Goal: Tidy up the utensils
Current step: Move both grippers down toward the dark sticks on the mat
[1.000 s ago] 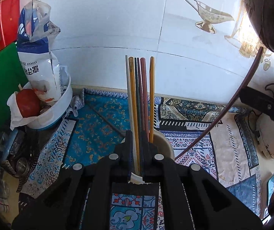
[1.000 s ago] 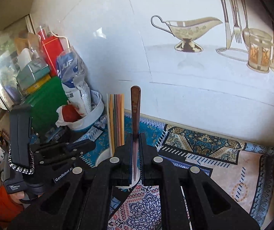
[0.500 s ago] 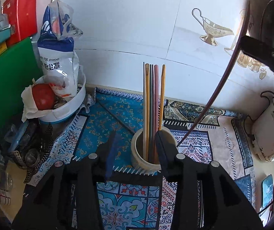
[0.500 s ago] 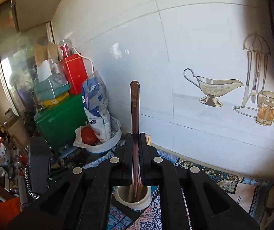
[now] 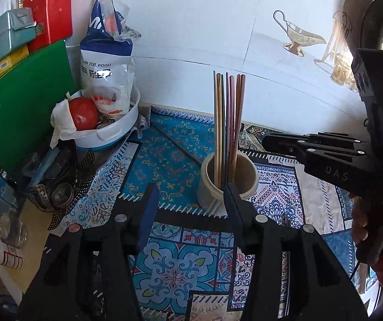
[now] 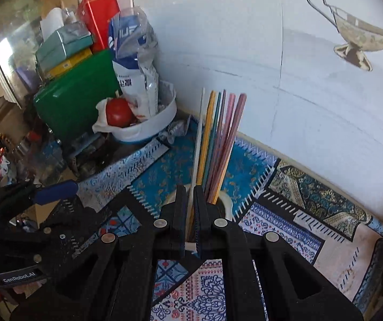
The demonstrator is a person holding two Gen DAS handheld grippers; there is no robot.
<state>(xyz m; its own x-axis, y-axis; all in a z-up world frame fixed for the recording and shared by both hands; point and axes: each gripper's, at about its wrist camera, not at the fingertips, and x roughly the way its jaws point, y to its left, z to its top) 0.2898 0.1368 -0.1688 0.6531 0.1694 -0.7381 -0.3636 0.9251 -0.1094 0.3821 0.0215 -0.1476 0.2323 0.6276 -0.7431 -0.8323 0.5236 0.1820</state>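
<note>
Patterned blue-and-cream cloth (image 5: 175, 267) covers the worktop, and both tools hang low over it.

Nearest the left wrist camera, the left tongs (image 5: 191, 190) stand apart. Their jaws have just been opening, and nothing lies between them. The right finger overlaps the front rim of the squat cream ceramic cup (image 5: 207, 195), though I cannot tell if it touches.

The right tongs (image 6: 190, 190) are pressed together, aimed down at the cup's near edge. The slit between the jaws shows only a pale sliver, so I cannot tell whether a utensil is clamped there. In the left view a person's hand (image 5: 365, 227) grips that tool's handle, and a dark rounded shape (image 5: 376, 26) looms behind it, perhaps a ladle bowl.

The bundle of long coloured chopsticks (image 5: 227, 112) stands upright in the cup, leaning a little toward the wall.

The step in hand looks like feeding the next utensil into that cup. To do it well:
- draw the left tongs clear so they cannot nudge the cup;
- bring the right tongs over the free side of the mouth;
- lower straight so the bundle is not knocked;
- let go only once the piece is seated.

Further back sits a white plastic bowl (image 5: 111, 133) holding a red tomato (image 5: 84, 112), then the white tiled wall (image 5: 191, 26).
</note>
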